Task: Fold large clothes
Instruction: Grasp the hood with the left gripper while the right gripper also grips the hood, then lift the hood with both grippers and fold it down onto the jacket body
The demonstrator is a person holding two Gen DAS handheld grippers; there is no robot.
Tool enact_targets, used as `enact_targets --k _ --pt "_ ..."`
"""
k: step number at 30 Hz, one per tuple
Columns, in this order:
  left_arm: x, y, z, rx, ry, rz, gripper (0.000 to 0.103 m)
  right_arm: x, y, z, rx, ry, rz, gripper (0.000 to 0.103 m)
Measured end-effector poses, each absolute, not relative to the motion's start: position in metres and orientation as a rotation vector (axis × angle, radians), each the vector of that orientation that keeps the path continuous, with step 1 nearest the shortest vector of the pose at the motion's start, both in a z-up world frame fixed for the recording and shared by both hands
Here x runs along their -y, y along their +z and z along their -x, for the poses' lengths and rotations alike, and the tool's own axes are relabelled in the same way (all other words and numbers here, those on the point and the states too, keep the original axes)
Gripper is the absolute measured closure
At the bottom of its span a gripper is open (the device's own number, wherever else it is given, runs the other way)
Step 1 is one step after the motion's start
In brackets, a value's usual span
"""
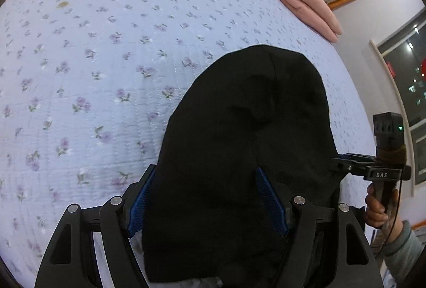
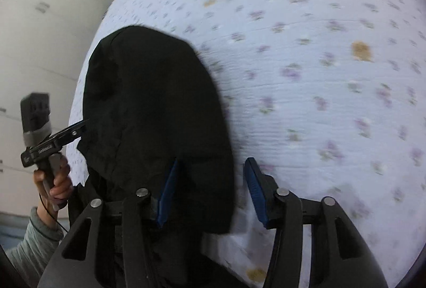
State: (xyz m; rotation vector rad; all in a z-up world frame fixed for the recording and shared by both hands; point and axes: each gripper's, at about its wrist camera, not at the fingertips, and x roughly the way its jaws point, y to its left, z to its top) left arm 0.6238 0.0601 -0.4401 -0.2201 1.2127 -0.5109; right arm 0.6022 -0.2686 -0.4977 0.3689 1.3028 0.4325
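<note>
The black garment (image 1: 239, 141) is lying lengthwise on the bed (image 1: 93, 61), stretching away from both grippers. The left gripper (image 1: 205, 197) fingers are straddling its near end, released. The right gripper (image 2: 210, 189) fingers are standing open at its right edge, clamping nothing.

- "DAS" in pale letters on the black body of the right gripper (image 1: 336, 164), seen from the left wrist.
- A pale label on the left gripper (image 2: 84, 125)'s body, too blurred to read.

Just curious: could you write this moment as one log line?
step: folding | black garment on bed | left gripper: open | right gripper: open
</note>
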Motion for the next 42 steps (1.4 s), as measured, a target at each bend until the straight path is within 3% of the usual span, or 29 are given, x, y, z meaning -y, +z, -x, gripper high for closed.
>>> enact_targets --k 2,3,4,5,6,8,15,22,24,27,28,30,34,42 --pt "-0.056 -0.443 -0.625 -1.204 -0.507 0.215 0.028 0.253 -0.496 -0.605 -1.286 0.439 -0.335 0.050" --pt "-0.052 -0.441 -0.627 -1.197 -0.501 0.210 0.036 0.249 -0.494 -0.606 -1.282 0.436 -0.323 0.051" --pt "-0.048 -0.441 -0.627 -1.188 -0.495 0.191 0.055 0.243 -0.493 -0.606 -1.276 0.426 -0.293 0.056" --pt "-0.045 -0.438 -0.624 -1.171 -0.491 0.171 0.063 0.237 -0.492 -0.604 -1.268 0.425 -0.264 0.060" --pt "-0.045 -0.437 -0.621 -1.144 -0.485 0.153 0.082 0.230 -0.488 -0.601 -1.260 0.427 -0.228 0.072" --pt "-0.039 -0.419 -0.608 -1.077 -0.463 0.086 0.087 0.221 -0.472 -0.590 -1.220 0.415 -0.145 0.083" --pt "-0.048 -0.337 -0.536 -0.904 -0.496 0.060 0.088 0.203 -0.388 -0.515 -1.047 0.387 -0.009 0.088" --pt "-0.055 -0.269 -0.413 -0.787 -0.493 -0.053 0.088 0.182 -0.308 -0.378 -0.875 0.339 0.117 0.092" --pt "-0.060 -0.257 -0.362 -0.759 -0.485 -0.087 0.088 0.173 -0.295 -0.333 -0.820 0.322 0.160 0.093" --pt "-0.064 -0.258 -0.306 -0.788 -0.480 -0.148 0.078 0.148 -0.293 -0.260 -0.748 0.248 0.315 0.094" --pt "-0.067 -0.266 -0.288 -0.821 -0.466 -0.184 0.071 0.146 -0.298 -0.248 -0.765 0.228 0.347 0.093" --pt "-0.078 -0.285 -0.265 -0.901 -0.425 -0.227 0.071 0.148 -0.325 -0.230 -0.872 0.210 0.364 0.093" --pt "-0.111 -0.313 -0.249 -1.031 -0.335 -0.211 0.072 0.172 -0.353 -0.221 -1.004 0.134 0.317 0.093" --pt "-0.092 -0.263 -0.302 -0.917 -0.370 -0.152 0.071 0.172 -0.304 -0.271 -0.977 0.223 -0.005 0.088"
